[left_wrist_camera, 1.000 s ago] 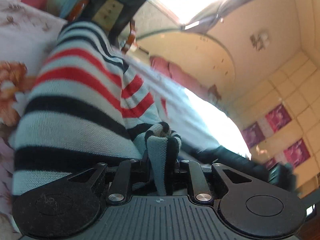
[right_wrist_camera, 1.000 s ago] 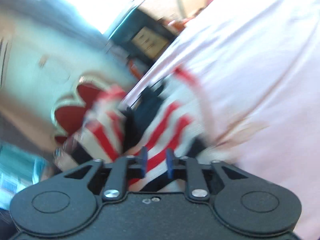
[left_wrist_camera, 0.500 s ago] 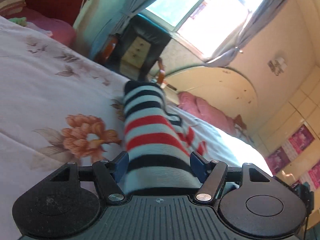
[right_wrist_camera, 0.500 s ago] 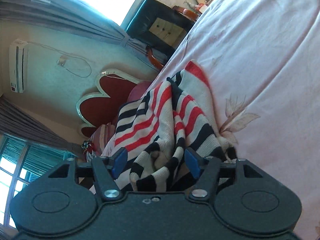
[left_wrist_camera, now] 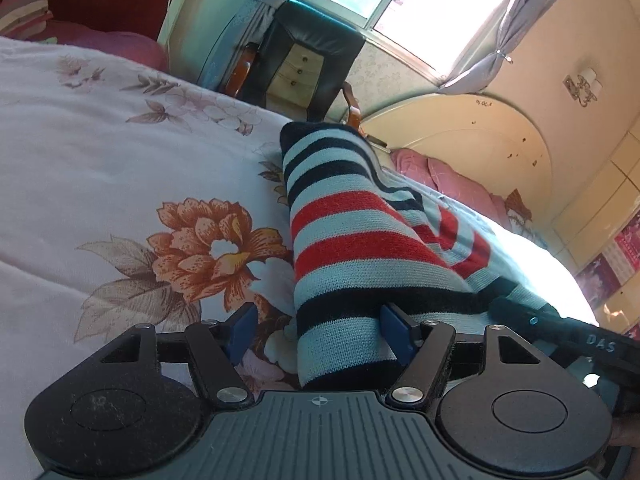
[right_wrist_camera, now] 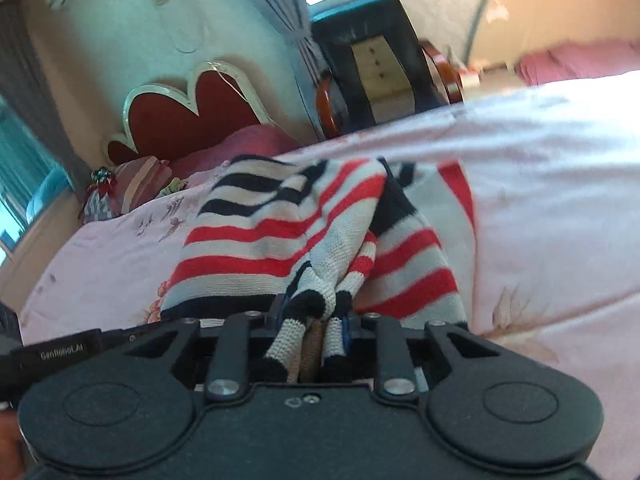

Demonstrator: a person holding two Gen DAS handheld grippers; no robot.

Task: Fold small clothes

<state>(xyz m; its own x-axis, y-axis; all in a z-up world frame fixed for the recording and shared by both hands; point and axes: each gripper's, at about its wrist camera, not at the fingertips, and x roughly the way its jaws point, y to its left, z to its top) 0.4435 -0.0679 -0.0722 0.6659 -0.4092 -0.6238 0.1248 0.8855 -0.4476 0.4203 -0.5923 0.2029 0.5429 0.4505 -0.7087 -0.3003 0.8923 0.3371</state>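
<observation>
Knitted and soft, the striped sweater [left_wrist_camera: 352, 264] lies bunched on the floral bedspread [left_wrist_camera: 120, 184], light and floppy, best taken by a doubled hem; right gripper [right_wrist_camera: 312, 320] jaws are closing on a bunched fold at 6 o'clock, left gripper [left_wrist_camera: 320, 332] jaws apart.

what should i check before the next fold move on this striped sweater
1. Right gripper has fabric: ok. Its jaws are closing with a bunched fold of the striped sweater between them.
2. Left gripper has fabric: not ok. Its jaws stand open; the sweater lies between them, touching only the right-hand pad.
3. Sweater lying flat: not ok. The right wrist view shows it bunched and ridged in the middle.
4. Room on the floral bedsheet beside the sweater: ok.
5. Sleeves tucked in: cannot tell, the folds hide them.
</observation>
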